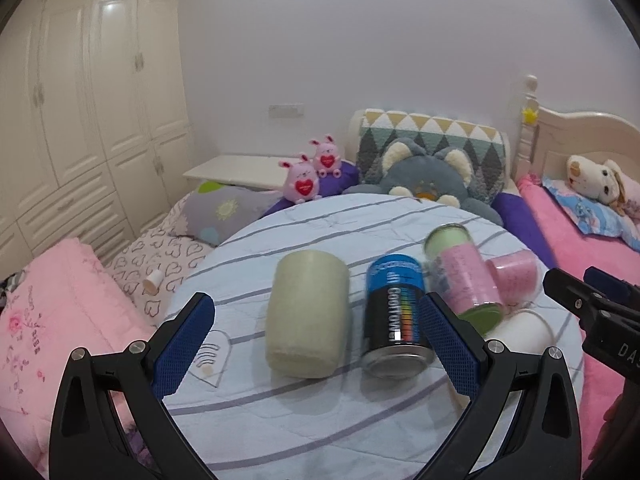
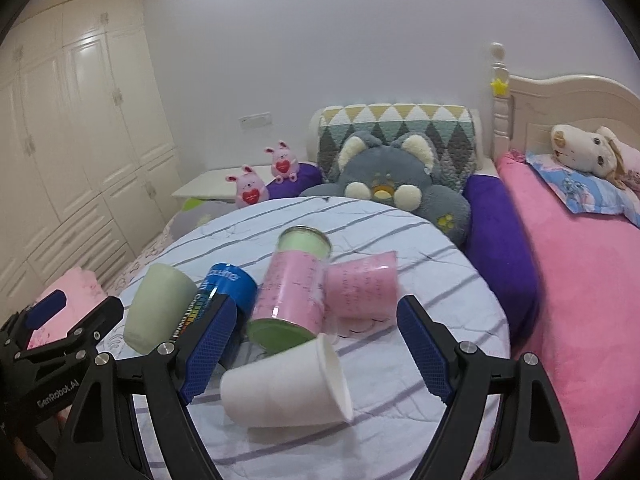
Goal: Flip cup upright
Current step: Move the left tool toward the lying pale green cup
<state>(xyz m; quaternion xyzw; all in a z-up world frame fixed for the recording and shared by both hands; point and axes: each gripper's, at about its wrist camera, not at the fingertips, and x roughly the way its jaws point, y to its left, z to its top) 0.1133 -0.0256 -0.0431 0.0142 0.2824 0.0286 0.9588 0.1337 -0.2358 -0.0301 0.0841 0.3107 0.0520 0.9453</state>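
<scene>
Three cups [image 2: 288, 388] toppled, two cans [image 1: 396, 316] lying; fingers spread.

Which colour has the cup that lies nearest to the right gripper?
White; the right wrist view shows it best.

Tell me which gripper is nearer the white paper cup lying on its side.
Right. The right gripper is open with the white paper cup lying between its fingers; the left gripper faces the pale green cup, further to the left.

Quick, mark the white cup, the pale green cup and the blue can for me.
white cup [image 2: 280, 390]: right wrist view, on its side wall.
pale green cup [image 1: 306, 312]: left wrist view, on its side wall.
blue can [image 1: 394, 312]: left wrist view, on its label.
</scene>
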